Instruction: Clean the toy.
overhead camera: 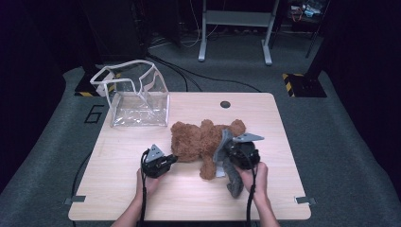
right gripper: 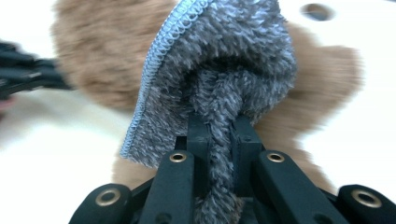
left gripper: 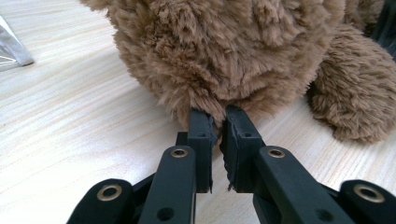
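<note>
A brown teddy bear (overhead camera: 194, 139) lies in the middle of the wooden table (overhead camera: 123, 189). At its left side, my left gripper (overhead camera: 174, 159) has its tips pushed into the fur. In the left gripper view the jaws (left gripper: 217, 119) stand almost together with a tuft of the bear's (left gripper: 233, 46) fur between them. My right gripper (overhead camera: 230, 150) is shut on a grey fleecy cloth (overhead camera: 233, 182) whose top lies against the bear's right side. The right gripper view shows the cloth (right gripper: 224, 56) bunched between the jaws (right gripper: 219, 126), with the bear (right gripper: 98, 51) behind it.
A clear plastic bag (overhead camera: 137, 97) with white trim stands open at the table's back left; its corner (left gripper: 11, 49) shows in the left gripper view. A small round hole (overhead camera: 225, 104) sits near the table's far edge. Bare wood lies in front of the bear.
</note>
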The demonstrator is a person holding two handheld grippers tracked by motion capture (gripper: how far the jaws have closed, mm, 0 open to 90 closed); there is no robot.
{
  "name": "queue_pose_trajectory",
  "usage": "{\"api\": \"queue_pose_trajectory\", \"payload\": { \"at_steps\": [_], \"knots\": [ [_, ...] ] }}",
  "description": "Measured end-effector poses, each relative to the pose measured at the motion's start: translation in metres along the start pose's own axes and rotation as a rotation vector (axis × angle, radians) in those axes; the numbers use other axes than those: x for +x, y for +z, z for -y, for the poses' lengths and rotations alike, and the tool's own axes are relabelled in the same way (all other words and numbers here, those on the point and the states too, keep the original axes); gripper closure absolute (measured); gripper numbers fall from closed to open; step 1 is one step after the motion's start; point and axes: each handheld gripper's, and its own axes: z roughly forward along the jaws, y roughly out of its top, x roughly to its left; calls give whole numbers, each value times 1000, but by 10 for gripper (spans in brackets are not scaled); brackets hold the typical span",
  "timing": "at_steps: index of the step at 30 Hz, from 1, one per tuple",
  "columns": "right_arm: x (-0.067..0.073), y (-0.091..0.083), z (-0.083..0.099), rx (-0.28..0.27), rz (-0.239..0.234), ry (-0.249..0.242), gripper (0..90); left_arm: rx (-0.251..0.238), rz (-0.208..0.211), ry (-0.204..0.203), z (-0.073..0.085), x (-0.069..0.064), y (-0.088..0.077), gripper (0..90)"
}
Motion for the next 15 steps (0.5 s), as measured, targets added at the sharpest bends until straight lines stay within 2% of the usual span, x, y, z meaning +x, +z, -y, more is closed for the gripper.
{"api": "queue_pose_trajectory", "payload": {
  "at_steps": [4,6,9,15],
  "knots": [
    [-30,-16,2,-21,71,52,814,4,-4,-7,0,-1,1,782],
    [-43,-22,3,-29,108,62,814,9,-8,2,-1,-1,2,751],
    [-60,-28,4,-35,168,83,814,18,-4,-12,-1,-2,3,687],
    [-85,-39,5,-45,256,115,814,68,-2,-3,-2,-1,3,527]
  ]
}}
